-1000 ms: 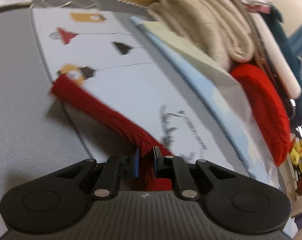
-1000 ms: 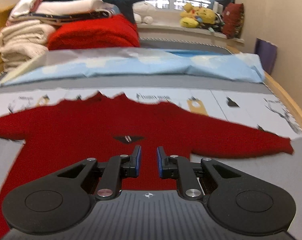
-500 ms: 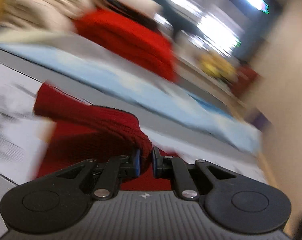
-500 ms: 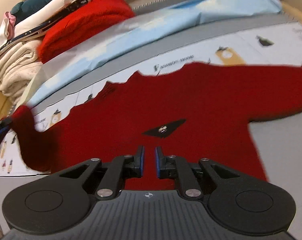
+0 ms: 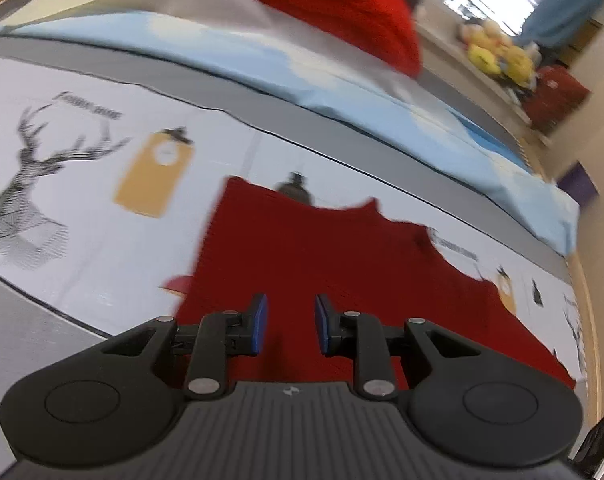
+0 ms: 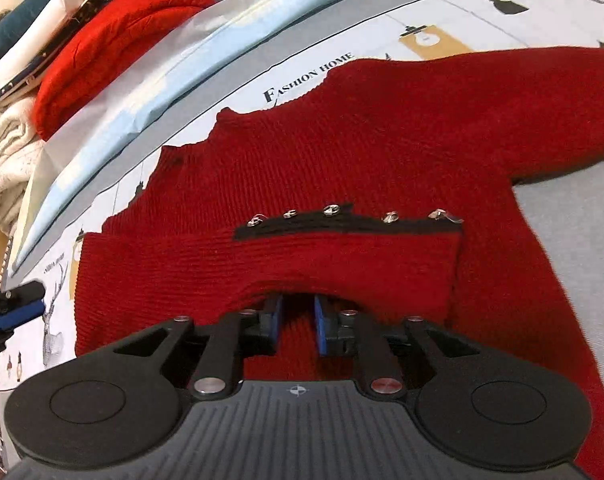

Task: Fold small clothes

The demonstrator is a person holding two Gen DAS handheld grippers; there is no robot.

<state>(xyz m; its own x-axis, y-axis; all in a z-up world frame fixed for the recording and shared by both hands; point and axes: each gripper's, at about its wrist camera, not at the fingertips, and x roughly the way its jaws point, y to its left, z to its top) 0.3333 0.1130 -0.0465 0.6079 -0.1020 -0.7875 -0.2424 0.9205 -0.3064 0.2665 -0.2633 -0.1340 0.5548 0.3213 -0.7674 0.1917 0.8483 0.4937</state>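
Note:
A small red knit sweater (image 6: 382,152) lies flat on a white printed mat (image 6: 482,16). Its left sleeve (image 6: 261,268) is folded across the body, showing a black strip with several snap buttons (image 6: 330,210). The right sleeve (image 6: 542,68) still stretches out to the right. My right gripper (image 6: 295,320) is open low over the sweater, its fingertips partly under the folded sleeve's edge. My left gripper (image 5: 287,322) is open and empty above the sweater (image 5: 322,256); it also shows in the right wrist view (image 6: 13,312) at the far left.
A light blue cloth (image 5: 302,60) lies behind the mat. Stacked folded clothes, a red knit (image 6: 113,40) and cream knits (image 6: 5,160), sit at the back left. Plush toys (image 5: 498,52) stand on a sill. A wooden bed edge (image 5: 592,320) runs along the right.
My left gripper carried the left sleeve across the sweater's body, opened and let it go. My right gripper moved lower and closer to the sweater and opened slightly wider.

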